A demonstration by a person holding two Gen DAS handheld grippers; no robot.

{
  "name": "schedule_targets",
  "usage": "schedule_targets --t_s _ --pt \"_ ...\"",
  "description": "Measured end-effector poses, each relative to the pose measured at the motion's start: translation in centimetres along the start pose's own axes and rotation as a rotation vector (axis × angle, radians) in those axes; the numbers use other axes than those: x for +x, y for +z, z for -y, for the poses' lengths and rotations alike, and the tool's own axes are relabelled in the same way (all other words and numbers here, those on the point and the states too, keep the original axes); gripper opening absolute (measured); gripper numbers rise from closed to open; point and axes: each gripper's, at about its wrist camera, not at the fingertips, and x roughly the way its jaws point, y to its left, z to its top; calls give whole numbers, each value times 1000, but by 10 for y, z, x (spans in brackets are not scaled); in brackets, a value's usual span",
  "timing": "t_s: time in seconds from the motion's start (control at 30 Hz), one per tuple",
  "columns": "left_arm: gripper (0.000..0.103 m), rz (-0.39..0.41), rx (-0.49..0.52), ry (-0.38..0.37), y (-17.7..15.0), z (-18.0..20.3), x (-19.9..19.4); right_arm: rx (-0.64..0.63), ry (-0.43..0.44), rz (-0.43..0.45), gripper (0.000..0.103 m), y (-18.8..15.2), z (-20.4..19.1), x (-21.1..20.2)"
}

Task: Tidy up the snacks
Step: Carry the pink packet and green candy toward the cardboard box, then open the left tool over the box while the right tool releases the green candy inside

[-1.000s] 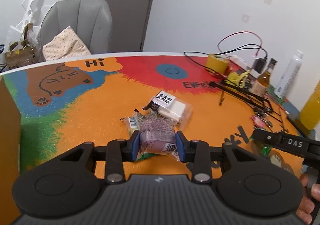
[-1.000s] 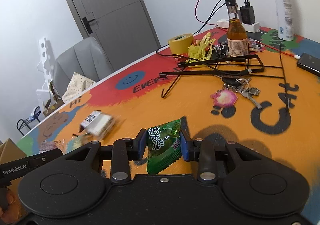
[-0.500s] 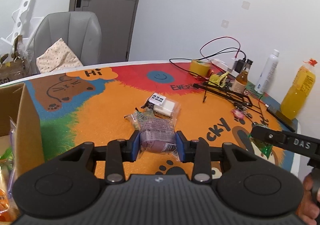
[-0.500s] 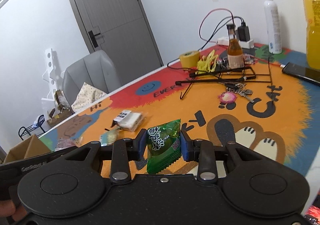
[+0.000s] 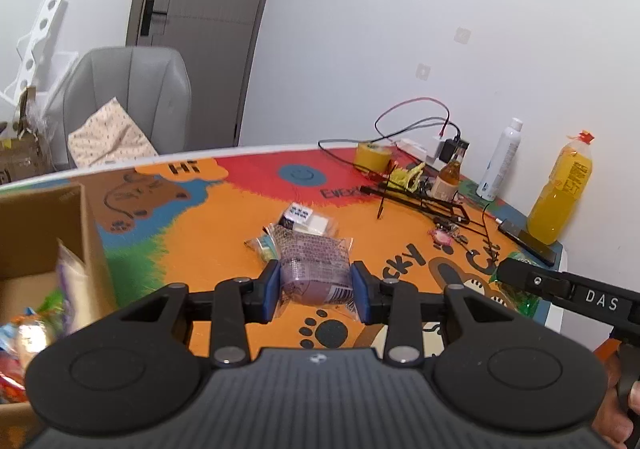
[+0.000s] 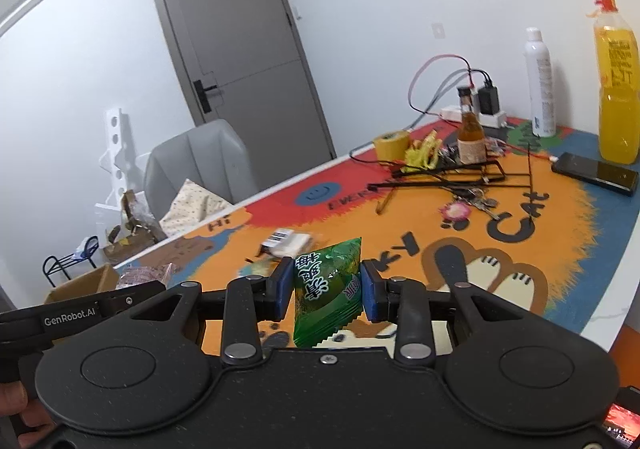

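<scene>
A bright cartoon-printed table (image 5: 224,233) fills a white-walled room, with a grey door and a padded chair behind it. Two snacks are held clear of the surface. A purple packet (image 5: 314,273) is clamped between the blue pads of the left gripper (image 5: 315,291), its long axis running away from the camera along the fingers. A green packet (image 6: 327,291) is pinched upright in the right gripper (image 6: 325,295), its sawtooth edge hanging below the pads.

An open cardboard box (image 5: 76,225) is seen at the near left of the left view, with wrapped snacks already inside; in the right view the box (image 6: 82,283) sits at the far left, beyond the left tool. The box is judged to be the drop point, and it lies to the left of both tools, so the left hand is the nearer one and its packet is likely to be delivered first. The right gripper would have to be carried across behind it.

Two more snacks, a white bar (image 5: 310,219) and a small pale packet (image 5: 262,245), are left on the orange patch at mid-table. Tape, bottles, cables, keys and a phone are crowded at the far right, well apart from the box.
</scene>
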Motion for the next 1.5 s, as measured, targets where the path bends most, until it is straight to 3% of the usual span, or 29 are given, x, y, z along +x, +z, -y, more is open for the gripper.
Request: schedule_targets --t_s 0.27,0.7,1.33,1.5 --pt "36 79 -6 30 8 -12 -54 -18 102 15 33 -5 -37 -7" --pt "36 129 -71 187 12 -77 -110 -88 270 -32 33 -12 -115 13" --pt "37 92 -177 317 10 -159 -96 -150 408 -112 33 -16 -188 61" --pt "42 88 -208 347 14 -172 -88 -169 431 -145 33 -17 -204 77"
